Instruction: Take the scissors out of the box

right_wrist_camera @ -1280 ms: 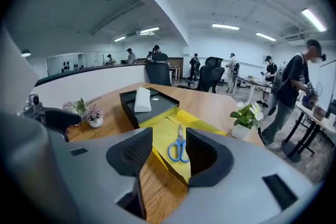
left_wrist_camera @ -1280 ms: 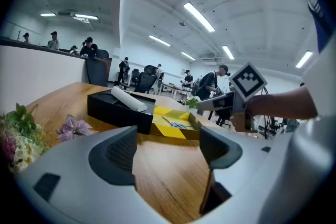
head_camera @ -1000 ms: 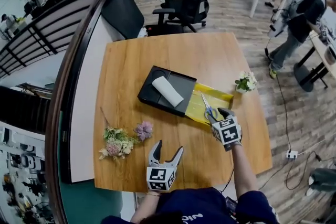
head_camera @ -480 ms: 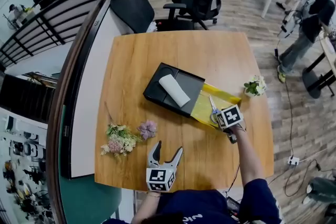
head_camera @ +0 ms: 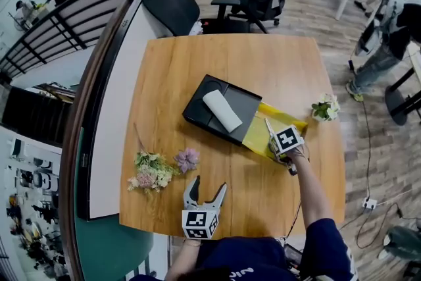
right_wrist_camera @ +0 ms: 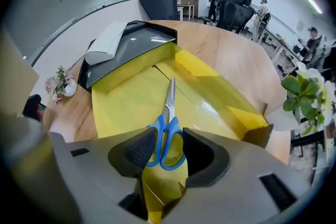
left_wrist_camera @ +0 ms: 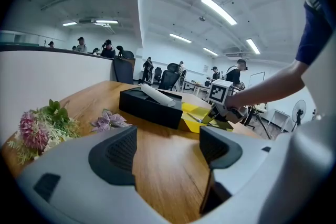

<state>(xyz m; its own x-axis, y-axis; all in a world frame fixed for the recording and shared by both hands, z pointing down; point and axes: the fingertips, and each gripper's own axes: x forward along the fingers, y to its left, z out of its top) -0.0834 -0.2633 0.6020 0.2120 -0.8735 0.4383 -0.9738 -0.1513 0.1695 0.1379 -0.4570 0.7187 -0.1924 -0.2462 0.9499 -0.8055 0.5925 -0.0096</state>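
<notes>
Nearest me, the left gripper point(head_camera: 207, 184) had hardly shifted from a second before: it hung at the near edge of the table point(head_camera: 171, 62), jaws apart with nothing between them. Farther off to the right, the right gripper point(right_wrist_camera: 167, 147) had dropped from above the near end of the yellow tray point(right_wrist_camera: 126, 97) to point steeply down. Its jaws were closing around the blue handles of the scissors point(right_wrist_camera: 168, 131), which lay flat in the tray; the pads did not look clamped on them yet. From the head view its marker cube covered those handles, leaving only the blade visible. Beyond, the black sleeve point(head_camera: 217, 108) hid the tray's far part.
</notes>
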